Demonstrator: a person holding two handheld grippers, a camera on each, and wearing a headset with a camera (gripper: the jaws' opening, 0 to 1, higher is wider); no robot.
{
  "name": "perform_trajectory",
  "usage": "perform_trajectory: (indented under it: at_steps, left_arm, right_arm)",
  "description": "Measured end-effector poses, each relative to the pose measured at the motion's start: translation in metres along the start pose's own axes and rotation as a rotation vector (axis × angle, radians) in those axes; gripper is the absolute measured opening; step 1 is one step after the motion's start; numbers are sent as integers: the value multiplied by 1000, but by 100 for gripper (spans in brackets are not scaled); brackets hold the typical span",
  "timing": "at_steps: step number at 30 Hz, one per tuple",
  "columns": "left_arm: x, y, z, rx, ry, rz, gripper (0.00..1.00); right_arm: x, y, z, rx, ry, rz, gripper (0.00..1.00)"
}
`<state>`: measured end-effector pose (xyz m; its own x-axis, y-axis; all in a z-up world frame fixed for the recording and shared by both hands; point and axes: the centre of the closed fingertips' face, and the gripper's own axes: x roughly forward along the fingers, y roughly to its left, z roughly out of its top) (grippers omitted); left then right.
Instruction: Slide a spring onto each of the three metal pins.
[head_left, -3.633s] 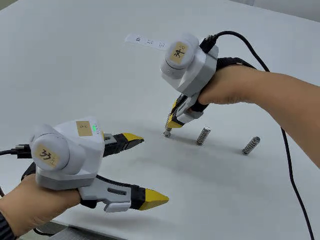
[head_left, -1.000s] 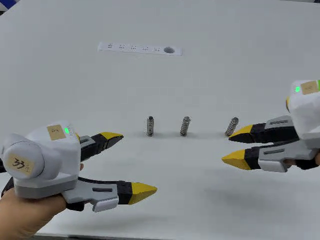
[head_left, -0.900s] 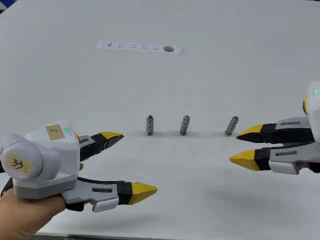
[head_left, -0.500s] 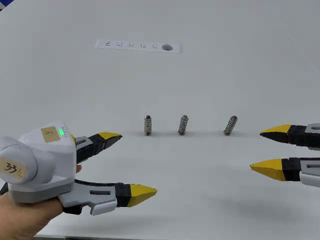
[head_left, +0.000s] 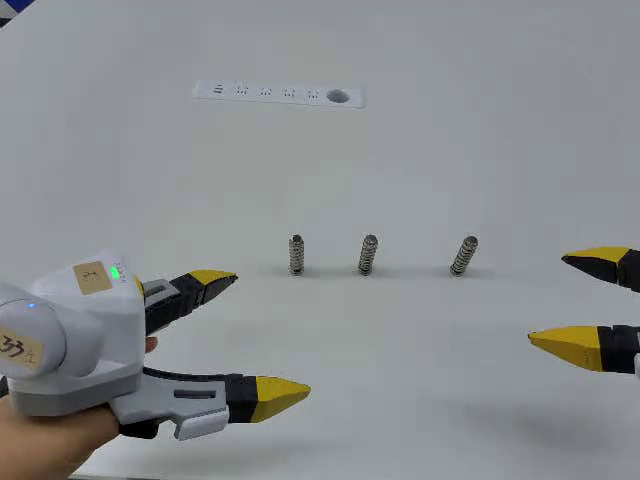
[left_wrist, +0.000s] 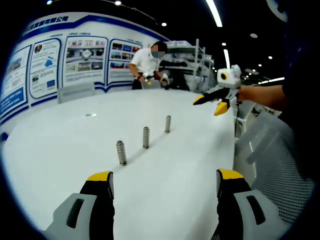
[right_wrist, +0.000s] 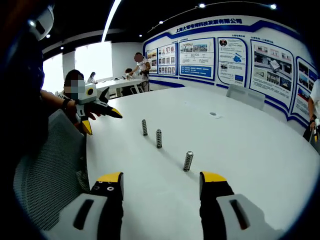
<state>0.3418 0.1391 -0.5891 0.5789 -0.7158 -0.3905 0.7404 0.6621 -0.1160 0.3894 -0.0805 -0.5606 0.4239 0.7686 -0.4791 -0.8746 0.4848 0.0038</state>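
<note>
Three metal pins stand in a row on the white table, each with a spring around it: the left pin (head_left: 296, 255), the middle pin (head_left: 368, 255) and the right pin (head_left: 464, 256), which leans a little. The same row appears as left pin (left_wrist: 121, 152), middle pin (left_wrist: 145, 137) and right pin (left_wrist: 168, 124) in the left gripper view. My left gripper (head_left: 240, 335) is open and empty at the near left. My right gripper (head_left: 590, 305) is open and empty at the right edge, to the right of the right pin (right_wrist: 188, 160).
A white power strip (head_left: 278, 94) lies flat at the far side of the table. The table's near edge (head_left: 330, 470) runs just below my left gripper. Beyond the table stand a person (left_wrist: 146, 65) and wall posters.
3.6 s ago my right gripper was down at the left pin. Since then it has pulled back to the right edge. My left gripper has stayed near the front left.
</note>
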Motion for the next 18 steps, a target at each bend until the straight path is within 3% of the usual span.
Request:
perform_trajectory:
  at_steps: [18]
  left_arm:
    - [1,5,-3,-7,-1,8,88]
  right_arm:
    - [2,-3,-3,6,-8,-20,68]
